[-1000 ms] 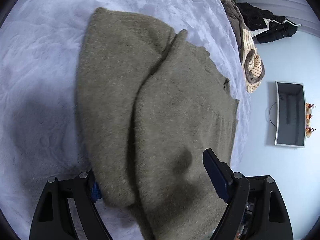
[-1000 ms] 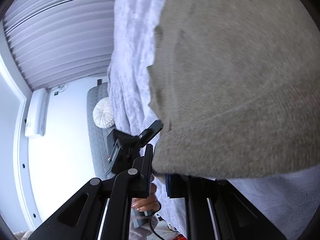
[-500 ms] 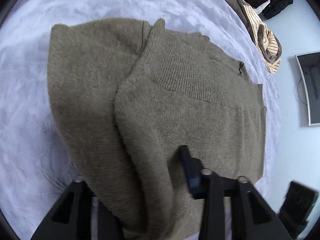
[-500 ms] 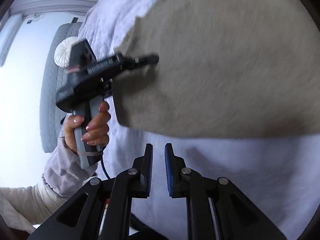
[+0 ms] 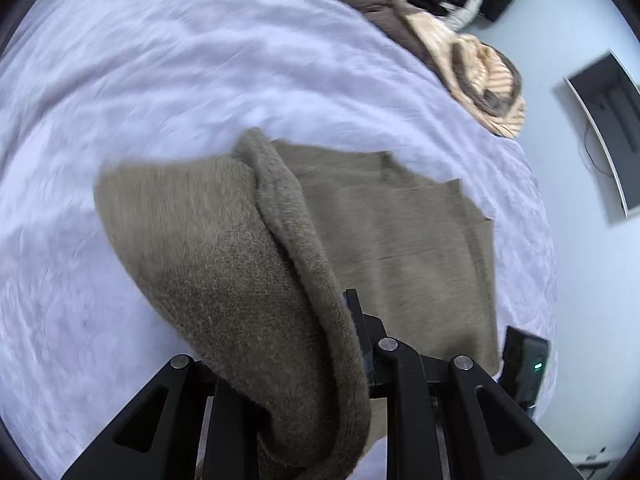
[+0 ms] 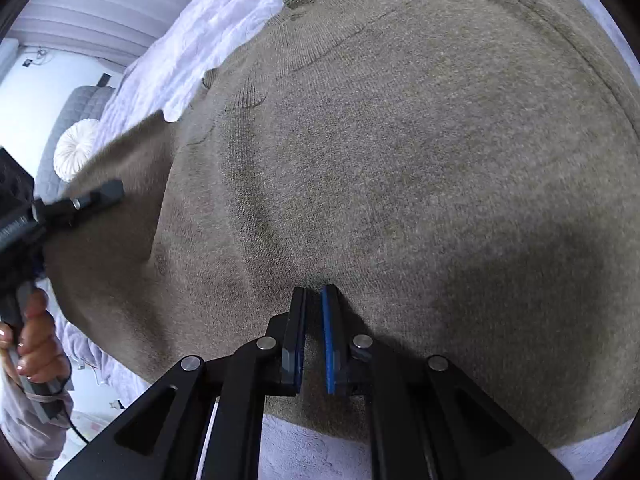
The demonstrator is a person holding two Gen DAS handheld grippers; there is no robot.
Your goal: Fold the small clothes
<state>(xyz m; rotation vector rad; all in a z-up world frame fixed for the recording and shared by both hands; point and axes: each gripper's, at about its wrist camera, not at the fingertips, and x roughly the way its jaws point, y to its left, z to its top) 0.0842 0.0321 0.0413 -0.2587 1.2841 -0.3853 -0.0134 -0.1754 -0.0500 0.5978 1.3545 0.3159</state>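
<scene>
Olive knit sweater (image 5: 248,264) apparently in left tongs (image 5: 304,352)

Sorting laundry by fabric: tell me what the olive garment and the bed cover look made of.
Olive sweater: apparently a soft wool-like knit, matte and fuzzy, with fine rows of stitches visible. Bed cover: likely plush fleece or a textured blanket, pale lavender-white with a faint sheen; blur leaves it uncertain.

Home bedroom. Bed (image 5: 168,80) with pale lilac cover, grey quilted headboard (image 6: 76,108) and round white cushion (image 6: 76,146) at its end. Loose clothes pile (image 5: 452,40) on the bed edge, wall TV (image 5: 604,128), white walls.
</scene>
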